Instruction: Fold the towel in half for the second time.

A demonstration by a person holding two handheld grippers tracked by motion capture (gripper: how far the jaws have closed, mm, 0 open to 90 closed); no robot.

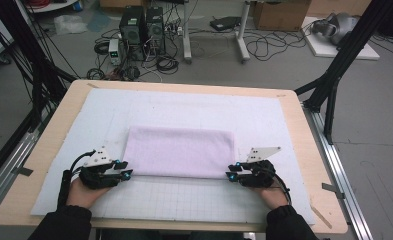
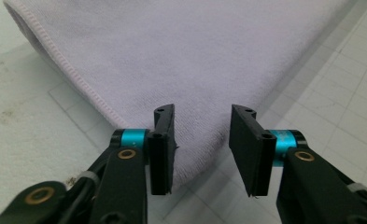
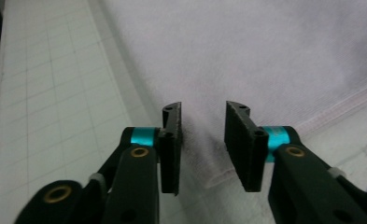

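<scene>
Both hands rest low on the tabletop (image 1: 49, 150), the left gripper (image 1: 125, 170) and right gripper (image 1: 230, 171) aimed inward at the near corners of a folded towel (image 1: 179, 151). Each gripper's fingers (image 2: 162, 149) stand spread, a towel corner between them, unpinched. A gridded mat (image 1: 184, 197) lies beneath.

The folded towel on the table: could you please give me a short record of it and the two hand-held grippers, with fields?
item: folded lilac towel, lying flat
surface: white gridded mat on a wooden table
left hand-held gripper: at the towel's near left corner, jaws apart, the corner between them with no pad pressing on it
right hand-held gripper: at the towel's near right corner, jaws apart, the corner between them, not pinched
towel edge: stitched hem visible in both gripper views
grip: neither corner held
</scene>
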